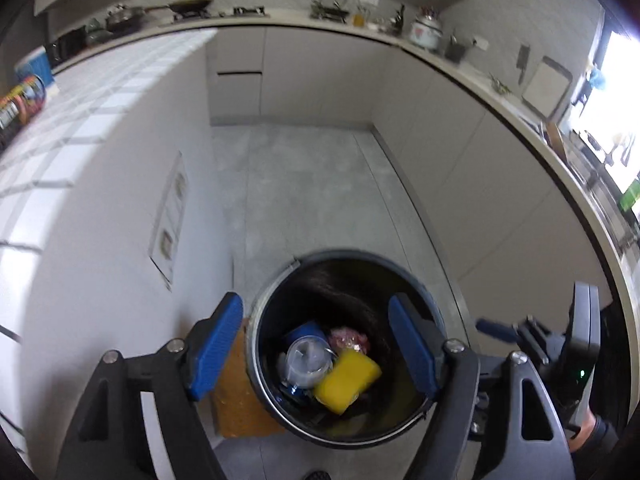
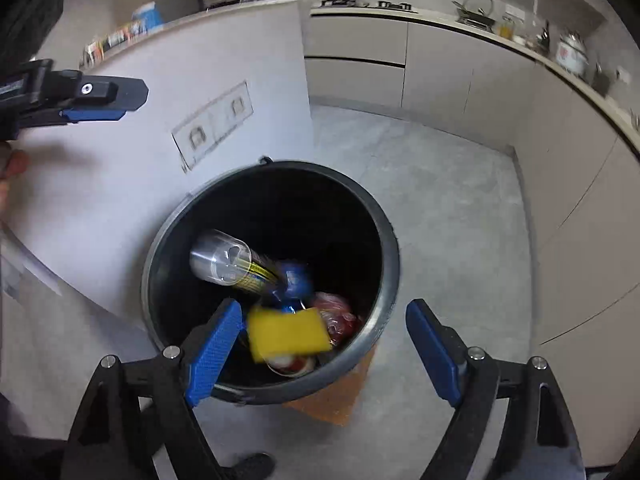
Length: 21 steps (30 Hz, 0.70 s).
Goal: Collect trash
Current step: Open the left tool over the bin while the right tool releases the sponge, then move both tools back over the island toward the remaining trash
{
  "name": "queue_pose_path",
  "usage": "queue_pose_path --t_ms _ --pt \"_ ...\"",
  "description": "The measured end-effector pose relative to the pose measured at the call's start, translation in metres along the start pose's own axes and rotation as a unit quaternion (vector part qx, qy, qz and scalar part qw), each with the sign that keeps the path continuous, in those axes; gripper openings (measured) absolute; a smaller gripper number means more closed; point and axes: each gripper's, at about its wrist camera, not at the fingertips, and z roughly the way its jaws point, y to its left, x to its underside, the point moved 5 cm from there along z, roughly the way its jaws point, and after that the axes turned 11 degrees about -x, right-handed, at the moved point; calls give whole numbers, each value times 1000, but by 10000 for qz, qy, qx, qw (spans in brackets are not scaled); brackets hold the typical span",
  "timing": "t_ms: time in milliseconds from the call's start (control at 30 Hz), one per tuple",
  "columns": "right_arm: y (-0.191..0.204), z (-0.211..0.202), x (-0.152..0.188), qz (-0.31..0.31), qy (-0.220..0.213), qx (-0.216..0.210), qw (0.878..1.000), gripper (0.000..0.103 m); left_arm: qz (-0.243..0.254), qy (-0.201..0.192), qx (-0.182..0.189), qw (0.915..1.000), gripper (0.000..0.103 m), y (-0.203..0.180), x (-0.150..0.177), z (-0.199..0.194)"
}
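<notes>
A round dark trash bin point(image 1: 256, 344) stands on the kitchen floor, also in the right wrist view point(image 2: 390, 248). Inside lie a yellow sponge point(image 1: 346, 380), a clear plastic bottle point(image 1: 306, 360), a blue item point(image 1: 304, 330) and a pink-red wrapper point(image 1: 350, 338). In the right wrist view the sponge point(image 2: 286, 334) is motion-blurred above the trash, beside the bottle point(image 2: 224, 258). My left gripper point(image 1: 316, 350) is open and empty over the bin. My right gripper point(image 2: 324, 354) is open and empty over the bin's near rim.
The bin stands on a brown mat point(image 2: 340, 394) beside a white island wall point(image 1: 100, 200). Grey cabinets point(image 2: 460, 76) and a counter with pots and a kettle point(image 1: 426, 30) run along the back and right. The left gripper shows at upper left in the right wrist view point(image 2: 80, 98).
</notes>
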Motion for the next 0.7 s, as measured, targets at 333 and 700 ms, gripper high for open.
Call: queue_pose_path --t_ms 333,700 --pt "15 -14 -4 249 188 257 9992 86 49 74 -272 9996 82 2 4 -4" --pt "26 -50 -28 1116 97 813 9904 89 166 31 -439 9989 91 14 5 -35"
